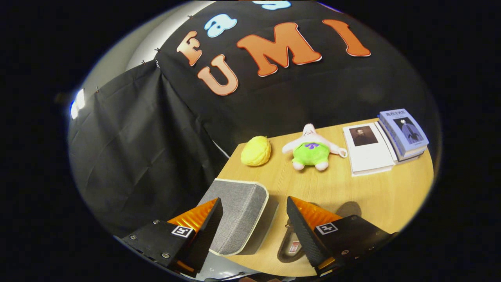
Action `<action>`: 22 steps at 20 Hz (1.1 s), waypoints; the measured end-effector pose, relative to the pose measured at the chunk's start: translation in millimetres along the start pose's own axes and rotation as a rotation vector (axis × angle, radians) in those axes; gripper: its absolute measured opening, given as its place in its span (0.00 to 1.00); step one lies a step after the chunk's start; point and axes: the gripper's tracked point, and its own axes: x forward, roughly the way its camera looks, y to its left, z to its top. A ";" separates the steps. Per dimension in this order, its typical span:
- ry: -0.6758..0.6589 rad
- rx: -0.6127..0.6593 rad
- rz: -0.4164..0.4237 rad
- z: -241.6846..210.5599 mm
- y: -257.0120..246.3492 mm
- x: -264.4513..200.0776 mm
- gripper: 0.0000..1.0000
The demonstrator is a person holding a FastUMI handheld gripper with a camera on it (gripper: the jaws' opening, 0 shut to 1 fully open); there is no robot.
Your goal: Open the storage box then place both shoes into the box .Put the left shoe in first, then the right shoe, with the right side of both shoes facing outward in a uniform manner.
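The gripper point(254, 219) is held above the near end of a wooden table point(372, 196), tilted so the tabletop slants across the view. Its two fingers are spread wide apart and hold nothing. The left finger point(209, 221), black with an orange side face, lies over the left part of the box point(238, 215); whether it touches the box cannot be determined. The box is grey fabric with a pale trim along its edge, lid closed, sitting at the table's near left corner. Most of its top face shows in the gap between the fingers, closer to the left finger than to the right. To the right of the box, on bare wood, a dark shoe point(291, 244) lies partly hidden beneath the right finger point(301, 231); a small red-and-white patch shows inside it, and its orientation cannot be determined. A dark rounded shape point(350, 208) shows just past the right finger; it cannot be identified. Beyond the fingers, along the far side of the table, stands a row of items well apart from the box: a yellow plush point(256, 150), then a pink plush toy point(313, 149) in green shorts lying on its back, then a white book point(368, 149) lying flat, with a blue book point(403, 131) on a small stack touching its right edge.
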 end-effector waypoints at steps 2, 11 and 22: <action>0.057 0.030 0.026 -14.9 5.7 7.4 0.98; 0.244 0.173 0.114 -71.0 18.6 53.8 0.98; 0.366 0.350 0.152 -113.7 15.7 102.5 0.98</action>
